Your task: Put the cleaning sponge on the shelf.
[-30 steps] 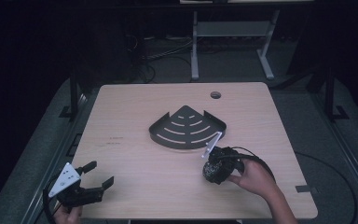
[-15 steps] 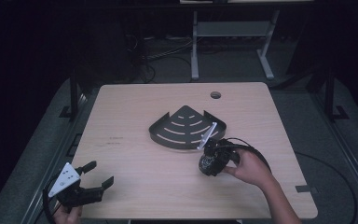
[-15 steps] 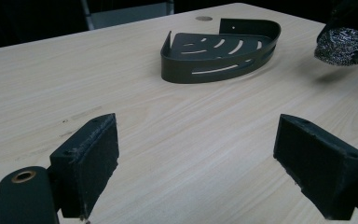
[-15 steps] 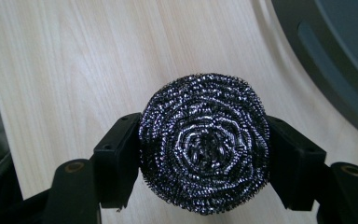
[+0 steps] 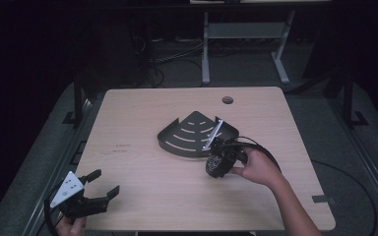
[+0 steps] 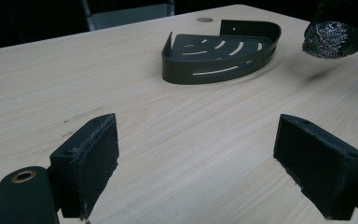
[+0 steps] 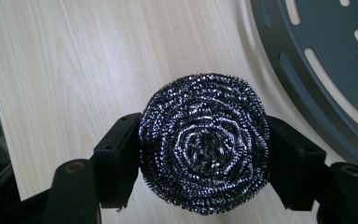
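The right claw [image 5: 218, 164] is clenching a steel wool scourer [image 7: 204, 147] just above the counter [image 5: 142, 123], and the slotted corner caddy [image 5: 193, 135] is lying just beyond it, toward the far edge. The left claw [image 5: 100, 188] is resting released near the counter's near-left corner, well apart.
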A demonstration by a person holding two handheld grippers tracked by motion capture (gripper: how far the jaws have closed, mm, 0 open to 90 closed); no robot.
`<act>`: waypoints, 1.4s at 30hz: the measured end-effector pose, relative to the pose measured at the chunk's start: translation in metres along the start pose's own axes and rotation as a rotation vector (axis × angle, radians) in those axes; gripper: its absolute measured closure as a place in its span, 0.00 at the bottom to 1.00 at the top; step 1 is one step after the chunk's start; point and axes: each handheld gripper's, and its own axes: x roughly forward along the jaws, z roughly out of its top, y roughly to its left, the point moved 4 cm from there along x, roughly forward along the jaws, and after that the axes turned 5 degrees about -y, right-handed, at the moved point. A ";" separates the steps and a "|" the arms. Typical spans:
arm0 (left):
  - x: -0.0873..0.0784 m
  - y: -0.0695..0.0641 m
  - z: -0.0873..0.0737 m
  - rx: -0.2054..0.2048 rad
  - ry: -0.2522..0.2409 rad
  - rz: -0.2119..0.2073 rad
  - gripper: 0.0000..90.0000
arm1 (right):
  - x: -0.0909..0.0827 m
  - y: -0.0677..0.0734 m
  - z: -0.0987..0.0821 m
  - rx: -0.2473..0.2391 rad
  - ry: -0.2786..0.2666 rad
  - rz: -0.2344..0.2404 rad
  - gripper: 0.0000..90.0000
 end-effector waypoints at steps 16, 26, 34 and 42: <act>0.000 0.000 0.000 -0.001 -0.002 -0.003 0.15 | -0.003 -0.011 0.020 -0.012 0.013 0.001 0.36; 0.000 0.000 0.001 0.000 -0.003 -0.003 0.15 | -0.009 -0.018 0.030 -0.010 0.004 -0.001 0.36; 0.000 0.000 0.001 0.002 -0.004 -0.004 0.15 | -0.011 -0.029 0.039 0.001 0.011 -0.008 0.36; 0.000 0.001 0.001 -0.002 -0.003 -0.001 0.15 | -0.005 -0.040 0.044 0.022 0.025 -0.003 0.36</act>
